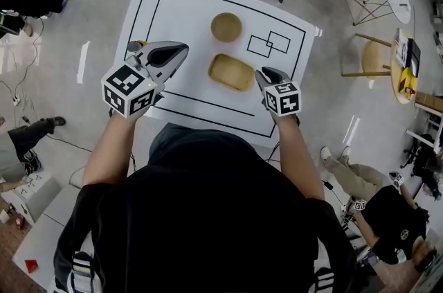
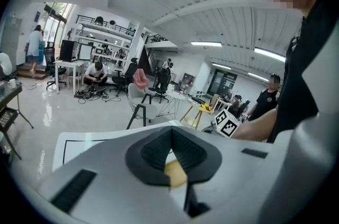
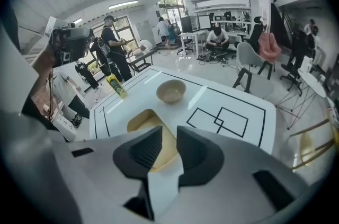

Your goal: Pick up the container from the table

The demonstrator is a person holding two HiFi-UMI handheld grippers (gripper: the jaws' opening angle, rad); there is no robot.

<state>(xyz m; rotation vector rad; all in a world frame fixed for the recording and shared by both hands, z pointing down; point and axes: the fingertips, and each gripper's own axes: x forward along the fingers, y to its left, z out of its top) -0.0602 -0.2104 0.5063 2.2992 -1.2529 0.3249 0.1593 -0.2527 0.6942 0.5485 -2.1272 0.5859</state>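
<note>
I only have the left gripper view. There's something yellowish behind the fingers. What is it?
Observer: The container, a tan rectangular dish lying on the white table.
Operator: Is the right gripper open?
Observer: Yes. The right gripper is at the container's right end, fingers apart, nothing pinched.
Operator: Anything else on the table?
Observer: A round bowl just beyond the container, apart from it.
</note>
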